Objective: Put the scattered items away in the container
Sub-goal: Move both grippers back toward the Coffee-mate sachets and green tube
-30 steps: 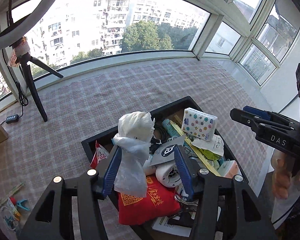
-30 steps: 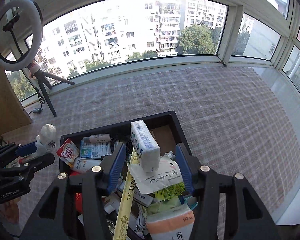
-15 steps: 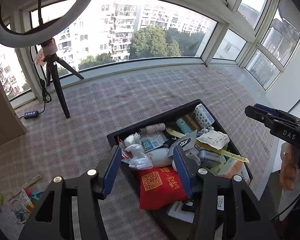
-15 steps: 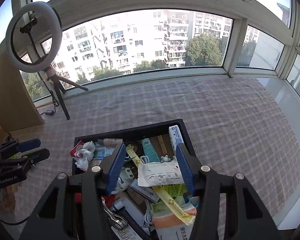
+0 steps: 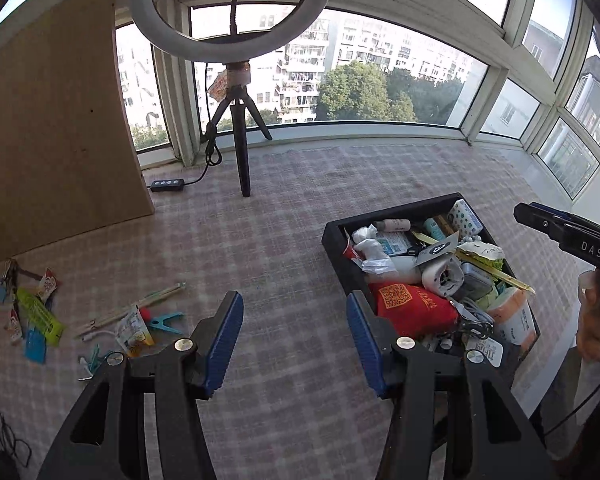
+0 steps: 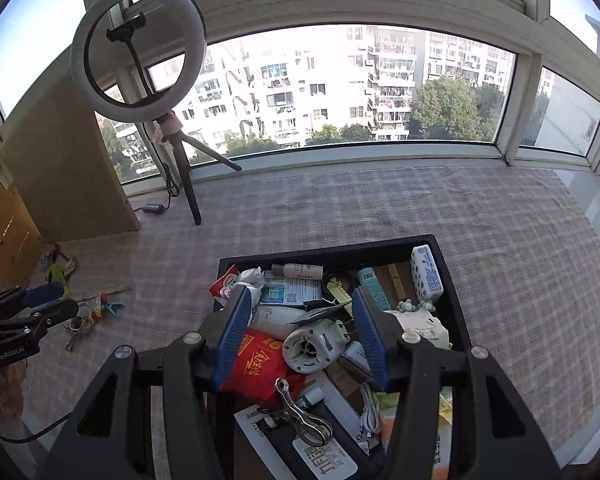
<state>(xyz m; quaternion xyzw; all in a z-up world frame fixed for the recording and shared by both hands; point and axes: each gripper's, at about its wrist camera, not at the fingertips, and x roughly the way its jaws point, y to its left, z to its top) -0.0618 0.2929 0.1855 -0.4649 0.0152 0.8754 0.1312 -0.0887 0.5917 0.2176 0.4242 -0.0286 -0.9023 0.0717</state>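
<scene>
A black container packed with items stands on the checked carpet at the right. Among them are a crumpled white plastic bag, a red pouch and a dotted tissue pack. My left gripper is open and empty above the carpet, just left of the container. Scattered clips, packets and sticks lie further left. My right gripper hangs open and empty over the container, with the tissue pack lying at its far right. Each gripper also shows at the edge of the other's view.
A ring light on a tripod stands near the window, its cable leading to a small black controller. A wooden board leans at the left. More packets lie by the board, and a dark cable at the bottom left.
The left gripper let the white plastic bag go into the container and swung left. The right gripper released the tissue pack into the container and drew back.
</scene>
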